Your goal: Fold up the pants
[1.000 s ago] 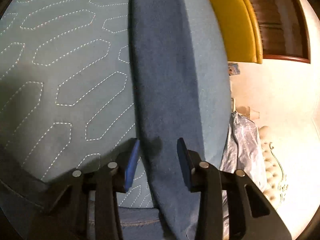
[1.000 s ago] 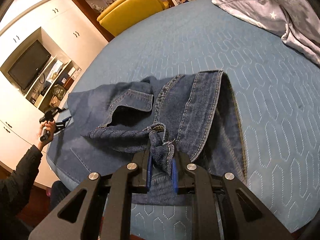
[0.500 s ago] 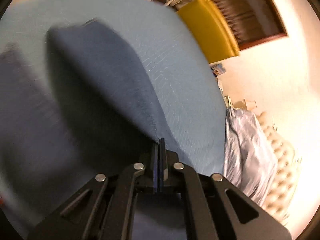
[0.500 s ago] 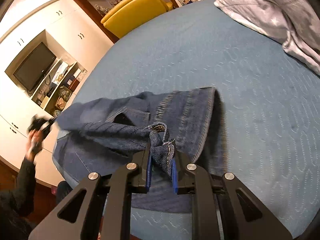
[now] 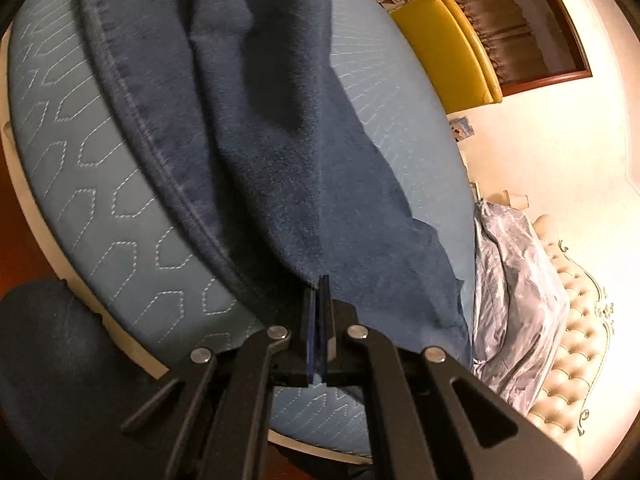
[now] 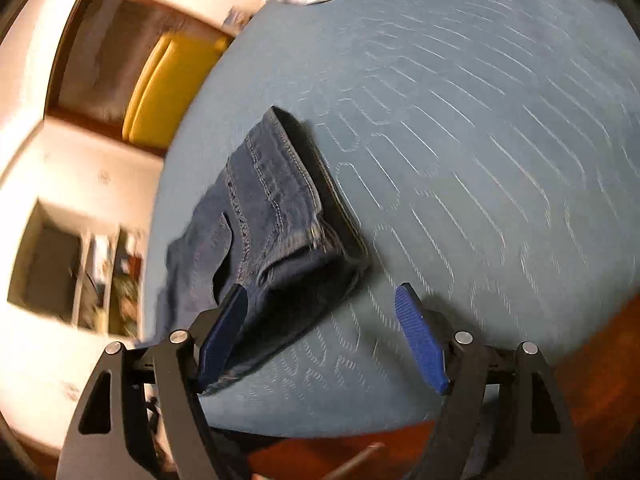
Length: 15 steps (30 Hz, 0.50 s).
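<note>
On the bed [image 6: 480, 128]: left tongs [image 5: 319, 292] clamping pants [image 5: 256, 152] leg end, lengthwise ahead; right tongs [image 6: 320, 312] wide, beside waistband.

The pants [image 5: 280, 152] are dark blue denim, matt and slightly fuzzy, with pale stitching along the seams. The bedspread [image 6: 480, 140] is matt blue quilted cloth. The grippers' arms look like matt black plastic with shiny metal rivets, and the right gripper [image 6: 324, 336] has ribbed blue pads [image 6: 418, 340].
</note>
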{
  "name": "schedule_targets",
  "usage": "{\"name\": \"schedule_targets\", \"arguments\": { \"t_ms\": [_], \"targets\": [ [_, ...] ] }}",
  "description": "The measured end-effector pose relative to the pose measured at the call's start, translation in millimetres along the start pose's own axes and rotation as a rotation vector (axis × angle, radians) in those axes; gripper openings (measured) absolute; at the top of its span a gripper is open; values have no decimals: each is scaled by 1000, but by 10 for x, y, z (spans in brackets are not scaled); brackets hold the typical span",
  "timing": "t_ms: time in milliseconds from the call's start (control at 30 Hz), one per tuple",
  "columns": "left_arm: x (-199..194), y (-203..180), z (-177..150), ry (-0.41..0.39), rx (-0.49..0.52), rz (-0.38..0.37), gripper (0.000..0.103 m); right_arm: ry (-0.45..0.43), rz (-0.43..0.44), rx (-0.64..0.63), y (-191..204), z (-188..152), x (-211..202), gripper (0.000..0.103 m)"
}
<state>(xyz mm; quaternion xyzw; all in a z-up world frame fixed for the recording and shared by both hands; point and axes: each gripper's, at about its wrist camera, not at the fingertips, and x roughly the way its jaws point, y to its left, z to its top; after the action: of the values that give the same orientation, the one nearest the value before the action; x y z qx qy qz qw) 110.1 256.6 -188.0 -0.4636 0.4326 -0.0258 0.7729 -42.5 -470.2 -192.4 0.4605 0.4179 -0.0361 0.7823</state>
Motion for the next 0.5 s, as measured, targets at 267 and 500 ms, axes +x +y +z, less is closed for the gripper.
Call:
{"name": "schedule_targets", "arguments": {
  "t_ms": [267, 500],
  "targets": [
    [-65, 259, -21, 5, -40, -41, 1, 1, 40, 15, 353, 120, 322, 68],
    [-114, 260, 23, -9, -52, -57, 1, -1, -106, -14, 501, 171, 505, 10]
  ]
}}
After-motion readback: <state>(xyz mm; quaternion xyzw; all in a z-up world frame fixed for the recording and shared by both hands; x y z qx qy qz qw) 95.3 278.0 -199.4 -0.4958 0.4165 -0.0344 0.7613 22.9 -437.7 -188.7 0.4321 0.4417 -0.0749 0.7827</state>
